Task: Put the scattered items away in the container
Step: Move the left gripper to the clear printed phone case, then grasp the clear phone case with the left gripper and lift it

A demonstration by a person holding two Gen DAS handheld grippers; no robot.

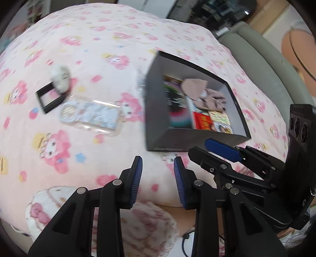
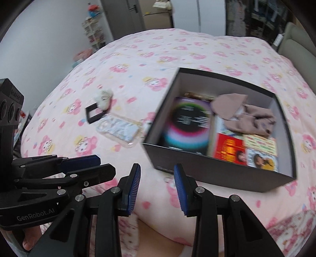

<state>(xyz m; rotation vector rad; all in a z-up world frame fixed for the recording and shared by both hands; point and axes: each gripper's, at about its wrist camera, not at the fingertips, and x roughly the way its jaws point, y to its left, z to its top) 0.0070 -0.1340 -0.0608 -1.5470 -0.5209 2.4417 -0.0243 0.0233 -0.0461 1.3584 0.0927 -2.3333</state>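
Observation:
A dark open box lies on the pink patterned bedspread. It holds a beige cloth, a round-patterned black card and colourful packets. Left of the box lie a clear packet with pale blue items, a black square frame and a whitish fluffy item. My left gripper is open and empty, near the box's front side. My right gripper is open and empty, just in front of the box; it shows at right in the left wrist view.
A grey padded headboard runs along the right edge of the bed. A white and pink plush blanket lies at the near edge. Shelves and a door stand beyond the far side.

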